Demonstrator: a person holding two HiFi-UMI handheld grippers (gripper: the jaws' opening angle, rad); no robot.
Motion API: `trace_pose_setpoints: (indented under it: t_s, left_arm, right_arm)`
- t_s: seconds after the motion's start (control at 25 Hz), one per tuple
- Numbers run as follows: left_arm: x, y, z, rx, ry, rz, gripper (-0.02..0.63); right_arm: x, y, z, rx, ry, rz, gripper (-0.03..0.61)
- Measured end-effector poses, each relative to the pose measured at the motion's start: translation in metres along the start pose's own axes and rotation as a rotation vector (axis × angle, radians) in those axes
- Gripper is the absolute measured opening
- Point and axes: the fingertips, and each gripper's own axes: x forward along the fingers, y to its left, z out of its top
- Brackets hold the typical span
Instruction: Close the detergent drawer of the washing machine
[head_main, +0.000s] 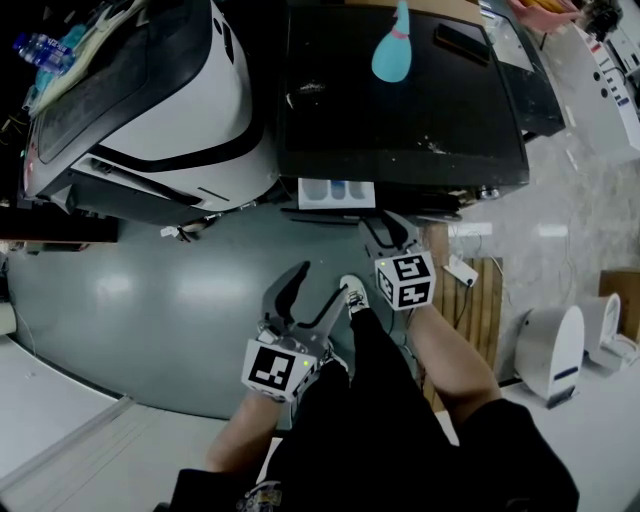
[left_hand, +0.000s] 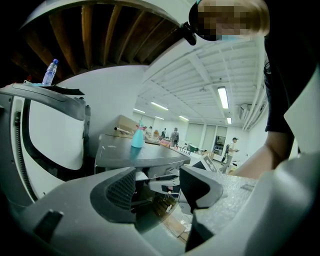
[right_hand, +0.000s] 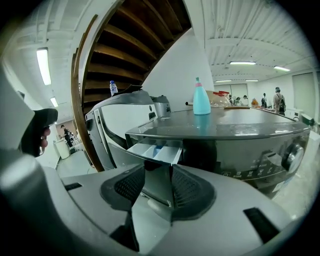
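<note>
The dark washing machine (head_main: 400, 110) stands ahead, and its white detergent drawer (head_main: 336, 192) sticks out of the front at the upper left. In the right gripper view the drawer (right_hand: 155, 152) shows its compartments just beyond the jaws. My right gripper (head_main: 386, 234) is a short way in front of the drawer and slightly to its right, open with nothing between its fingers, and not touching the drawer. My left gripper (head_main: 308, 298) hangs lower and further back over the floor, also open and empty. The left gripper view looks towards the machine's front (left_hand: 150, 175) from a distance.
A teal bottle (head_main: 392, 50) stands on the dark machine's top. A white machine (head_main: 150, 110) with its lid raised stands close on the left, a water bottle (head_main: 40, 48) on it. A wooden pallet (head_main: 482, 300) and white appliances (head_main: 555, 345) lie to the right. Grey floor (head_main: 150, 300) spreads in front.
</note>
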Motion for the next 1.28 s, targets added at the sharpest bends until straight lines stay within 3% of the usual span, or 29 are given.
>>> trace_pose_setpoints:
  t_s: [0.44,0.68,0.88,1.0,1.12,1.28]
  left_arm:
    - [0.010,0.005,0.000,-0.005,0.000,0.005,0.258]
    - [0.012,0.006,-0.002,-0.009,0.005,0.010,0.258]
    - [0.012,0.008,-0.004,-0.017,0.007,0.015,0.258]
    - [0.012,0.010,-0.005,-0.016,0.008,0.018,0.258]
    - [0.012,0.011,-0.005,-0.019,0.006,0.019,0.258]
    - [0.010,0.013,-0.005,-0.025,0.007,0.022,0.257]
  right_arm:
    - [0.014,-0.009,0.008,0.040,-0.008,-0.005,0.172]
    - [0.027,-0.026,0.008,0.192,-0.017,-0.045,0.212]
    - [0.030,-0.030,0.011,0.188,-0.018,-0.080,0.226]
    - [0.033,-0.035,0.008,0.232,-0.009,-0.113,0.241]
    - [0.036,-0.042,-0.001,0.291,0.022,-0.162,0.213]
    - [0.039,-0.042,0.003,0.225,0.021,-0.172,0.187]
